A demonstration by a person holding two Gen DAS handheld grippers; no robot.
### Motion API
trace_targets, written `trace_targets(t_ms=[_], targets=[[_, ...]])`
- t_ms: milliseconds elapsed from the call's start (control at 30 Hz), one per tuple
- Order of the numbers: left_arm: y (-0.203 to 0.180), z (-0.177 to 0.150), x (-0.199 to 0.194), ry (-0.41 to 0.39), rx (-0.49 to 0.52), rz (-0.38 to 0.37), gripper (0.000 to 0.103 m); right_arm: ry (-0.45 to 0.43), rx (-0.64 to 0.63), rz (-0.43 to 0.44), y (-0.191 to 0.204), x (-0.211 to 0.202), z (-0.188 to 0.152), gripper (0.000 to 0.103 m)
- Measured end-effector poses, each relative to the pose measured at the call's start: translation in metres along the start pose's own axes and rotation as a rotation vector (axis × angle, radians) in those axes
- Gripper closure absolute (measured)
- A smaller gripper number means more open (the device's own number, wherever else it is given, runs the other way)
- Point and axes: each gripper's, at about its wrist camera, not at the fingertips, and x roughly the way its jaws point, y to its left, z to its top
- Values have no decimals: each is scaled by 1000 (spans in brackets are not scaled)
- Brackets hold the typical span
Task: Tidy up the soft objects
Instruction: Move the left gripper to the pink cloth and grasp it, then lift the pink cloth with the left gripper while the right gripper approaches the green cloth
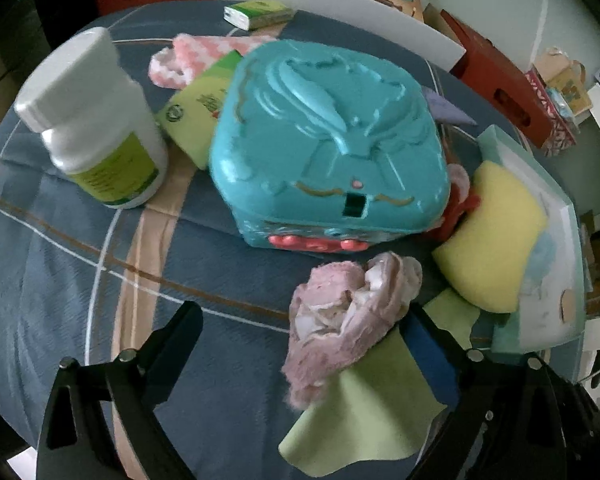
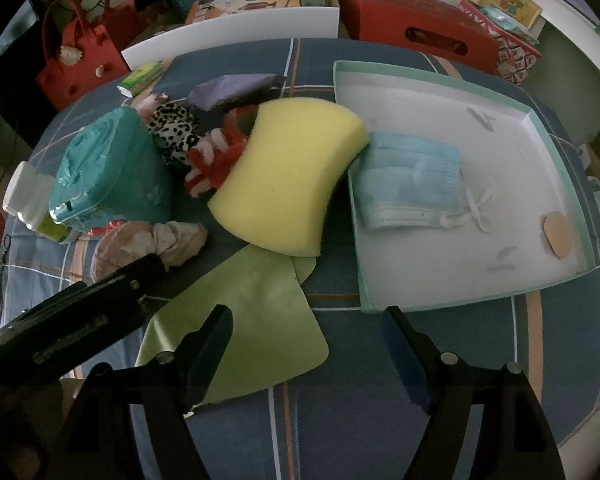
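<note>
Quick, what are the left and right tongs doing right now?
Left tongs: open, holding nothing, the crumpled pink fuzzy cloth lying between them.
Right tongs: open, holding nothing.

The right gripper point(image 2: 308, 328) is hovering with jaws spread wide over the plaid tablecloth point(image 2: 380, 420), a green cloth point(image 2: 252, 320) lying beneath its left finger, a yellow sponge point(image 2: 284, 184) leaning against the shallow box point(image 2: 452, 296) holding a blue mask point(image 2: 408, 180)
</note>
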Motion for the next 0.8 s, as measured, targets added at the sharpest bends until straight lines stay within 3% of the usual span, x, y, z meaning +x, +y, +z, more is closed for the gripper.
trace_targets(t_ms=[200, 267, 367, 567, 800], targets=[[-21, 10, 15, 6, 55, 18, 35, 1, -5, 0, -1, 0, -1, 23], [-30, 10, 16, 1, 82, 20, 52, 2, -5, 0, -1, 0, -1, 23], [-38, 12, 17, 8, 93, -14, 67, 1, -4, 0, -1, 0, -1, 23], [-37, 12, 18, 15, 83, -40, 80, 2, -8, 1, -1, 1, -1, 23], [-27, 7, 15, 16, 51, -75, 85, 8, -6, 13, -2, 2, 0, 23]])
